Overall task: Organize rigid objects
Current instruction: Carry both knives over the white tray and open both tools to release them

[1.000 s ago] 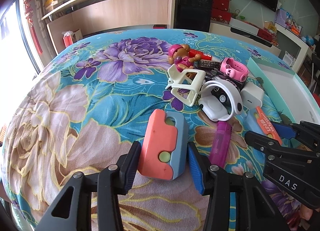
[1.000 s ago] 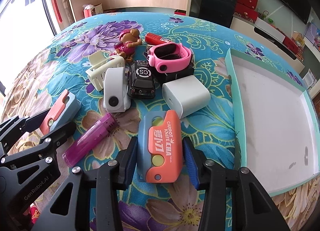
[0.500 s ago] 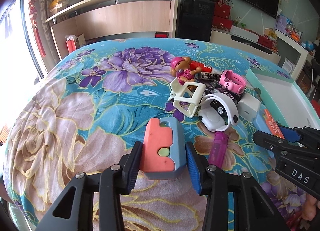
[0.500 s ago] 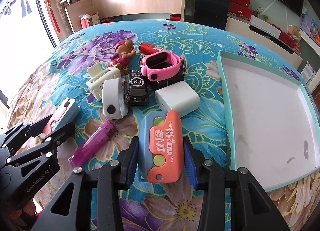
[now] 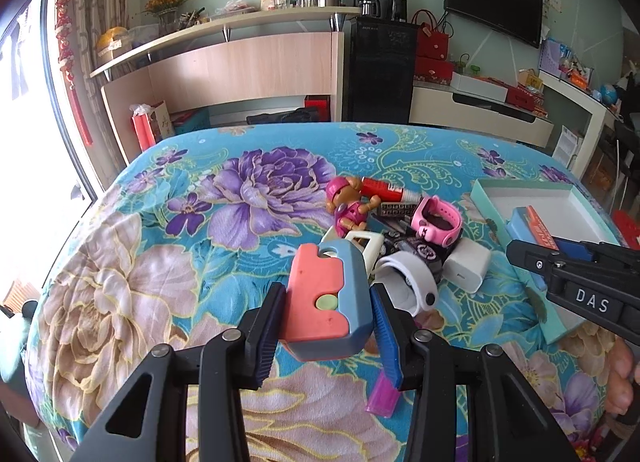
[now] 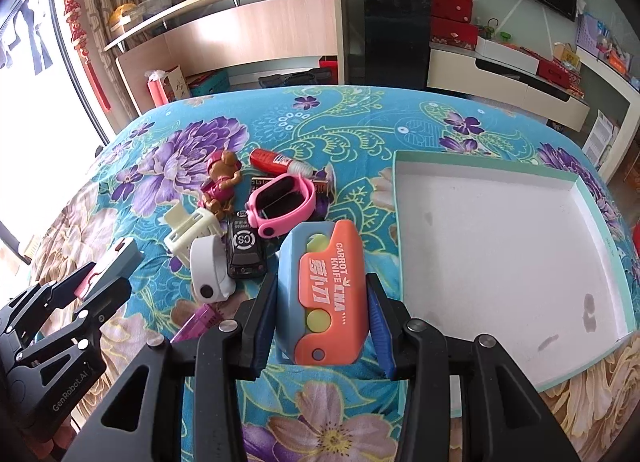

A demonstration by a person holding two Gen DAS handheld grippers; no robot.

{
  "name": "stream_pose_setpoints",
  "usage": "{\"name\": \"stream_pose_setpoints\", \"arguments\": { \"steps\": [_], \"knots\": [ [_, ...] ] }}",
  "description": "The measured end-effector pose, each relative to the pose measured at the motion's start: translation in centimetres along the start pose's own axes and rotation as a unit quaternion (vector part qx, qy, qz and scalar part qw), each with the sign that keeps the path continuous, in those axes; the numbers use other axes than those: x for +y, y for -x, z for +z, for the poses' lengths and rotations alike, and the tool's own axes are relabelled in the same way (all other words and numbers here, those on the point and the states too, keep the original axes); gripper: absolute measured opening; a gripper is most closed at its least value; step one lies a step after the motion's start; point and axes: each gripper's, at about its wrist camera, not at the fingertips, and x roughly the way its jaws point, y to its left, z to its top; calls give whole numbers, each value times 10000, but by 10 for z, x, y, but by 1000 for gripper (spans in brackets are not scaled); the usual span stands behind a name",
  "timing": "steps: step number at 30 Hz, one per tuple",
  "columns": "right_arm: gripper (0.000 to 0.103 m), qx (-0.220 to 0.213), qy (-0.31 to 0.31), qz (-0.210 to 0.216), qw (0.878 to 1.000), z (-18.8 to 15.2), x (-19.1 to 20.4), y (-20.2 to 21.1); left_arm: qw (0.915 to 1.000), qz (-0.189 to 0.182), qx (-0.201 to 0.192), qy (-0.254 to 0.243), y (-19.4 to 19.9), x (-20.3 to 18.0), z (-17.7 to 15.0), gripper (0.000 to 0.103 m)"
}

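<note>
My left gripper (image 5: 326, 326) is shut on a salmon-and-blue carrot-knife toy (image 5: 320, 278), held clear above the flowered cloth. My right gripper (image 6: 322, 302) is shut on an orange-and-blue carrot-knife toy (image 6: 324, 282) with white lettering, also lifted, just left of the teal tray (image 6: 500, 254). The tray's white floor is bare. The left wrist view shows the right gripper (image 5: 560, 262) with its toy (image 5: 532, 226) in front of the tray (image 5: 536, 198). In the right wrist view, the left gripper (image 6: 92, 282) sits at the lower left.
A pile lies mid-table: pink watch (image 6: 280, 202), toy dog figure (image 6: 222, 178), black toy car (image 6: 244, 250), white wristband (image 6: 208, 274), cream clip (image 6: 188, 230), red tube (image 6: 272, 160), purple lighter (image 6: 196, 322), white charger (image 5: 466, 268). A hand (image 5: 624, 382) shows at right.
Both grippers have risen, lifting their carrot-knife toys off the cloth. The left jaws closed onto their toy. The right toy has come nearer the tray.
</note>
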Motion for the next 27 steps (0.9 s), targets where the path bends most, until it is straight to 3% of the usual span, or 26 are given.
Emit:
{"name": "stream_pose_setpoints", "arguments": {
  "steps": [7, 12, 27],
  "knots": [
    [43, -218, -396, -235, 9987, 27, -35, 9, 9988, -273, -317, -241, 8, -39, 48, 46],
    [43, -240, -873, -564, 9943, 36, -74, 6, 9965, -581, -308, -514, -3, -86, 68, 46],
    [44, 53, -1870, -1857, 9646, 0, -198, 0, 9857, -1103, 73, -1268, -47, -214, 77, 46]
  ]
}}
